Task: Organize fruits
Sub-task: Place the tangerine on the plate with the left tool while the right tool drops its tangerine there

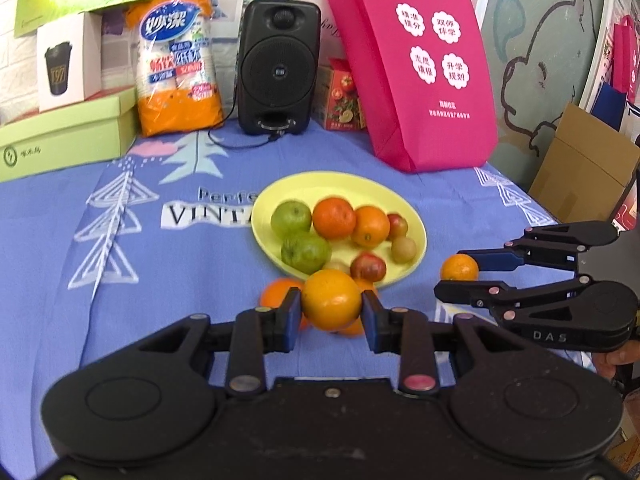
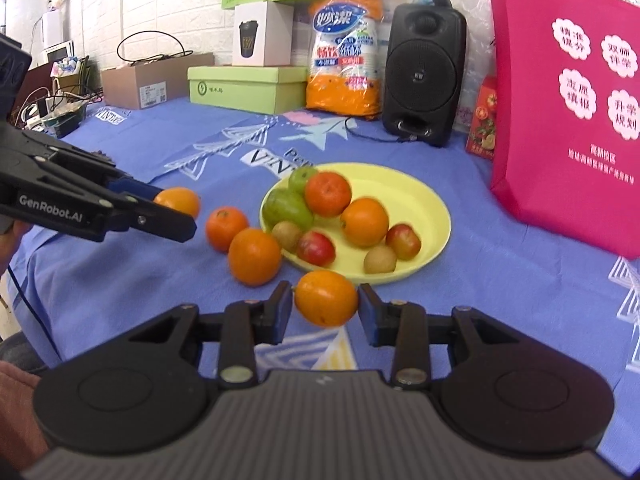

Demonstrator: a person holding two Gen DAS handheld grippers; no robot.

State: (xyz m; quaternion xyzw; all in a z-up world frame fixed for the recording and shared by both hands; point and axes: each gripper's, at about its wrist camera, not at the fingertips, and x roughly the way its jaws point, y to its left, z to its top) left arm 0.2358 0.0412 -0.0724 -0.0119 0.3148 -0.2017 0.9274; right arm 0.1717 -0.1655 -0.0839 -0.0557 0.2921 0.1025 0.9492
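A yellow plate (image 1: 414, 256) (image 2: 432, 200) on the blue cloth holds green fruits, oranges, red apples and small brown fruits. My left gripper (image 1: 331, 307) is shut on an orange (image 1: 331, 299), held above the cloth in front of the plate; it also shows in the right wrist view (image 2: 176, 202). My right gripper (image 2: 325, 307) holds another orange (image 2: 326, 298) between its pads, right of the plate's near edge; this orange also shows in the left wrist view (image 1: 459, 267). Two loose oranges (image 2: 226, 227) (image 2: 254, 256) lie on the cloth left of the plate.
A pink bag (image 1: 416, 64) stands behind the plate on the right. A black speaker (image 1: 278, 60), an orange paper-cup pack (image 1: 178, 60), a green box (image 1: 64, 136) and a white box (image 1: 66, 60) line the back. The table edge drops off right.
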